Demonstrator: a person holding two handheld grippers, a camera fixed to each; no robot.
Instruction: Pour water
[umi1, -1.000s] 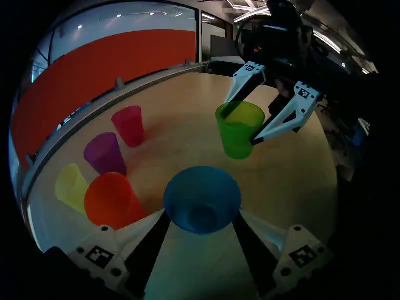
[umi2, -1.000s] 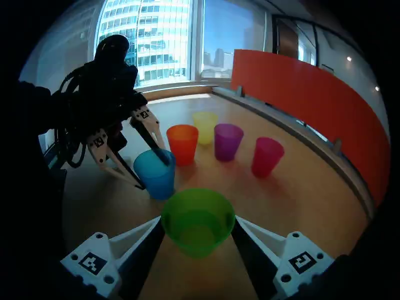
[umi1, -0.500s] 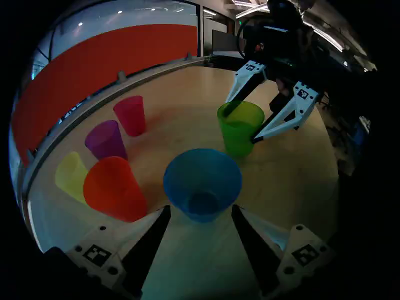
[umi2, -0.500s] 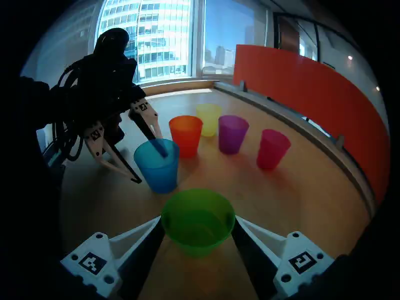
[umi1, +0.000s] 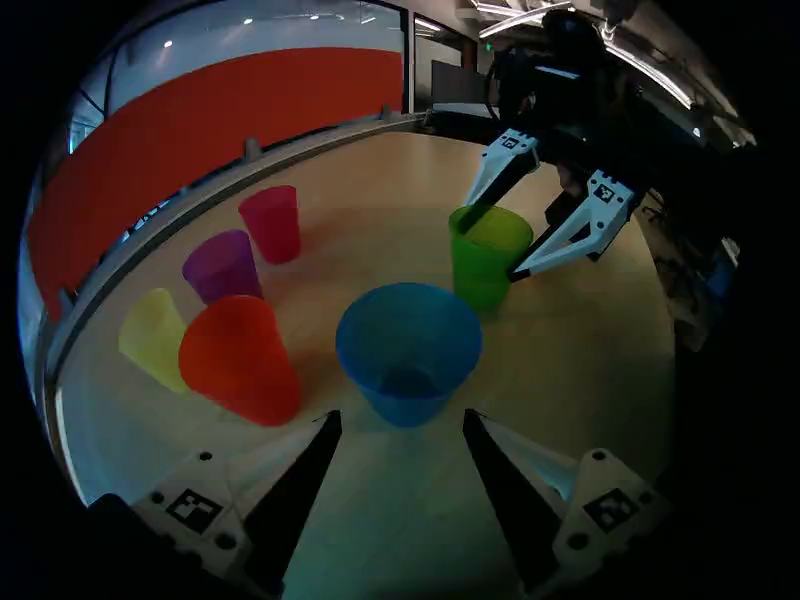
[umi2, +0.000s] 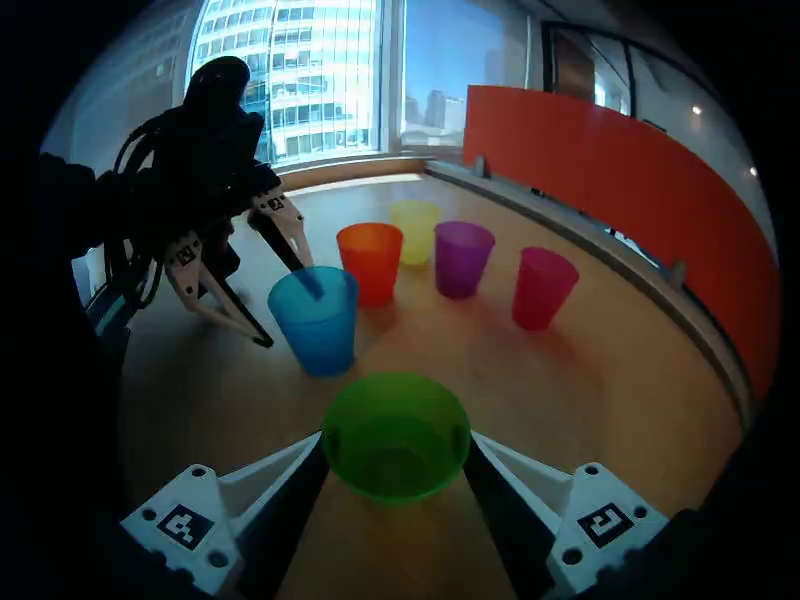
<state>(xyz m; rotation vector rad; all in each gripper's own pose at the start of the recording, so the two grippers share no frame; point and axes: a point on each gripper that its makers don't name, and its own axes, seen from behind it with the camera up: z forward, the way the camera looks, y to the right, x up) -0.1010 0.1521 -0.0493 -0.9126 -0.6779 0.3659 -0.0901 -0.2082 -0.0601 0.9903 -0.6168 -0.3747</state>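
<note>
The left tool (umi1: 400, 414) has drawn back from the blue cup (umi1: 408, 345), which a second ago sat deep between its fingers and now stands upright on the worktop (umi1: 380, 200) just off their tips. The pale wooden worktop runs far back to an orange wall panel (umi1: 200, 120). The left tool is spread wide with nothing in its grip. The right tool (umi2: 395, 438) is closed onto the green cup (umi2: 396, 462), a finger pressed to each side; in the left gripper view that cup sits just beyond the blue cup, to its right. Left of the blue cup an orange cup (umi1: 238, 355) stands nearest, with a yellow cup (umi1: 152, 335), a purple cup (umi1: 222, 265) and a pink cup (umi1: 270, 222) farther off. Whether the blue or green cup holds water I cannot tell
</note>
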